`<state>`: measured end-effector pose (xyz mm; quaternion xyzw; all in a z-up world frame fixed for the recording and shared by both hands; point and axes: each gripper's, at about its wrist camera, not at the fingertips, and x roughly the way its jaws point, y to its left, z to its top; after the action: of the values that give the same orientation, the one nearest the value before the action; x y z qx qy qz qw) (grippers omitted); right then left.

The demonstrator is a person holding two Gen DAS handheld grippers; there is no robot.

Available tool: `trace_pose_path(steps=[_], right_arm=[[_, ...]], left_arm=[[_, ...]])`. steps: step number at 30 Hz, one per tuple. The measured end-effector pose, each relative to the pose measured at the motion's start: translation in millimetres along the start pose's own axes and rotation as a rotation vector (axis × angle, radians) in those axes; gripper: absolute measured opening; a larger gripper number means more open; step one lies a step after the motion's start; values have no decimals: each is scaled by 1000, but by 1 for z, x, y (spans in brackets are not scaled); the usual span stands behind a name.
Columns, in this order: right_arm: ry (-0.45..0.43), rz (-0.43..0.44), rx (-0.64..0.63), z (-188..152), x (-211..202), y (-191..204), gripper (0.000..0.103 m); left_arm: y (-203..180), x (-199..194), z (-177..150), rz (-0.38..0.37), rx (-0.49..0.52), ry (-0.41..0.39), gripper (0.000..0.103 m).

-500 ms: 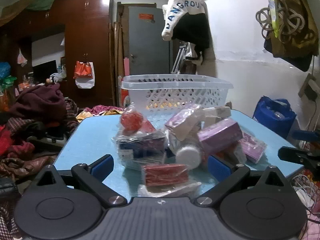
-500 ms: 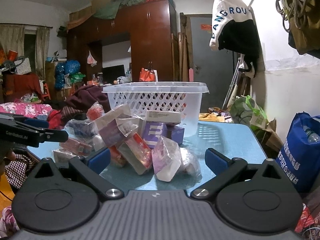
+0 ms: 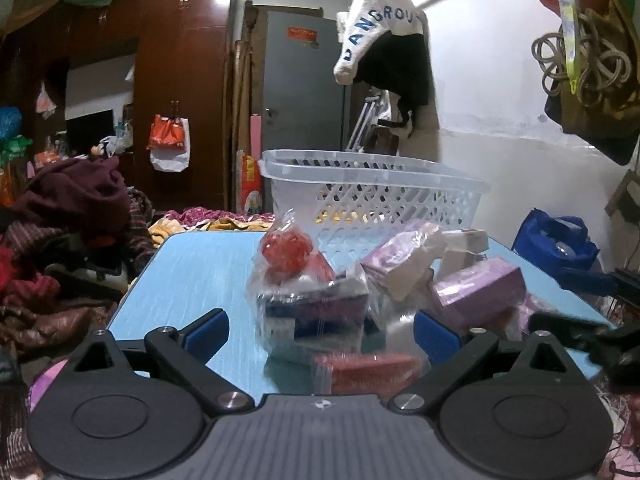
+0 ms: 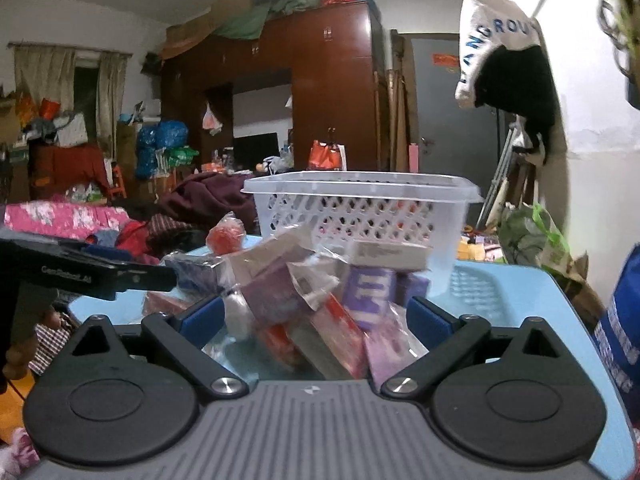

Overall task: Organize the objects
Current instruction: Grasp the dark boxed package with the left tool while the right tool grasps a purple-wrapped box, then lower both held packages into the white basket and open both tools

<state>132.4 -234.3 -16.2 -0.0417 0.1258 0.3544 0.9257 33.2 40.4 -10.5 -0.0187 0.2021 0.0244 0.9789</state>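
A pile of plastic-wrapped boxes and packets lies on the blue table [image 3: 192, 272] in front of a white lattice basket [image 3: 372, 188]. In the left wrist view a red ball in a bag [image 3: 286, 252] tops a dark box [image 3: 316, 308], with a red packet [image 3: 368, 368] nearest and a purple box [image 3: 480, 288] to the right. My left gripper [image 3: 320, 336] is open, its fingers either side of the dark box without touching it. My right gripper [image 4: 316, 316] is open too, around a red packet [image 4: 336, 332] and a purple lettered box [image 4: 368, 288]. The basket [image 4: 360, 216] stands behind them.
The left gripper [image 4: 88, 272] reaches in from the left of the right wrist view. A blue bag [image 3: 556, 240] sits on the floor to the right of the table. Piled clothes [image 3: 72, 208] lie to the left, and a wardrobe [image 4: 332, 92] stands behind.
Both grippers have closed in on the pile, the right one more; packets now sit between its fingers. The pile has shifted right in both views. Both stay open.
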Motion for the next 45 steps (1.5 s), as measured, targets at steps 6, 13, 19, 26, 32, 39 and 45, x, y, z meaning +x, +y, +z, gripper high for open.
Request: trace_pose_path(steps=[6, 13, 19, 26, 32, 39, 45], right_arm=[[62, 3, -81, 2, 28, 13, 100], [77, 22, -70, 1, 38, 9, 72], [46, 54, -37, 4, 32, 2, 68], [-28, 51, 22, 15, 18, -15, 66], [-108, 37, 67, 61, 14, -33, 66], [-114, -8, 63, 135, 69, -60, 61], [-6, -38, 65, 127, 115, -78, 71]], left_arm=[[11, 28, 0, 3, -17, 29, 101], [11, 48, -5, -36, -12, 59, 93], [9, 48, -7, -24, -6, 25, 79], [16, 33, 0, -22, -33, -57, 79], [16, 28, 50, -34, -12, -130, 79], [15, 105, 140, -87, -52, -64, 79], [2, 158, 147, -63, -17, 26, 103]])
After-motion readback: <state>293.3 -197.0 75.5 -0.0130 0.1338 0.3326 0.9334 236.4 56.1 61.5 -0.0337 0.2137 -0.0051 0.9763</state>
